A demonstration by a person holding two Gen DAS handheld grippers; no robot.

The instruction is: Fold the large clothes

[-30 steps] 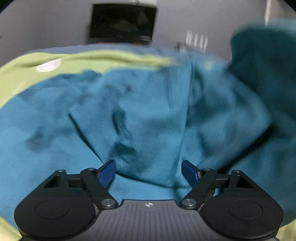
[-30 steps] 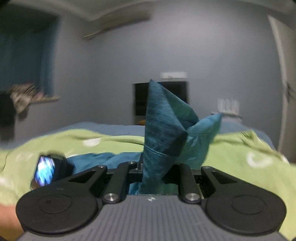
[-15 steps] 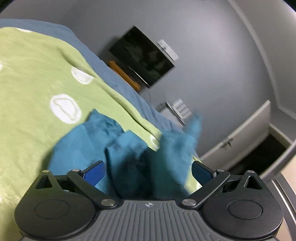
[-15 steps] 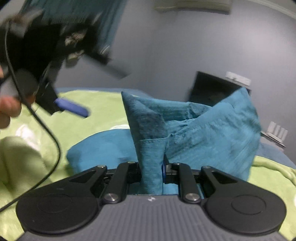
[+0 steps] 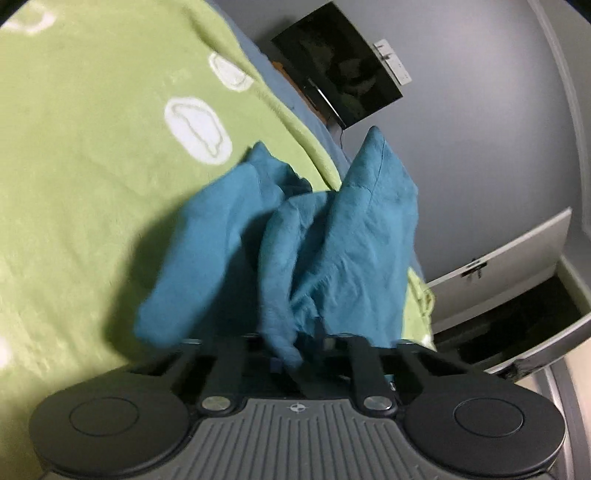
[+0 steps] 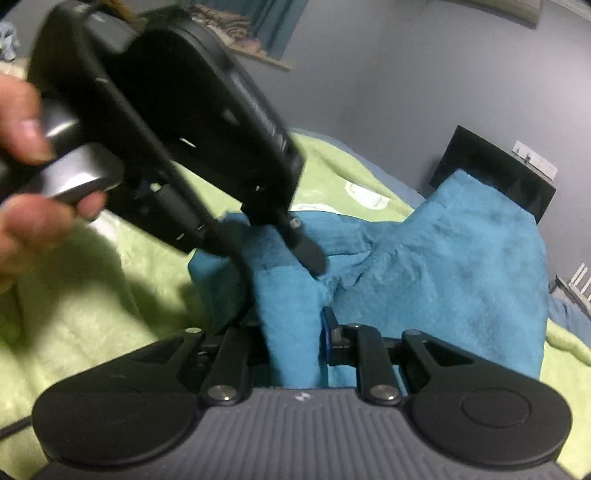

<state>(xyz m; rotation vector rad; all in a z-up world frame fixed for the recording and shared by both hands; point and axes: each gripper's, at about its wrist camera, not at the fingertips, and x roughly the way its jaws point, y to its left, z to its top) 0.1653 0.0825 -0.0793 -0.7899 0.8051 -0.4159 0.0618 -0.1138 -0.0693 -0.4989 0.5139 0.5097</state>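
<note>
A teal garment [image 5: 332,236] is bunched up over a green blanket on a bed. My left gripper [image 5: 291,360] is shut on a fold of it, the cloth rising between its jaws. My right gripper [image 6: 295,347] is shut on another fold of the same teal garment [image 6: 443,280], held lifted off the bed. In the right wrist view the left gripper [image 6: 306,254] comes in from the upper left, held by a hand [image 6: 26,155], its tip against the cloth just ahead of my right gripper.
A green blanket [image 5: 92,166] with white patches covers the bed, over a blue sheet. A dark TV [image 5: 336,88] hangs on the grey wall behind. A white cupboard door [image 5: 517,266] stands open at the right. Curtains and a shelf [image 6: 251,33] are far left.
My left gripper was open above the cloth and has now shut on a fold. It has come close beside my right gripper. The right gripper kept its hold and tilted.
</note>
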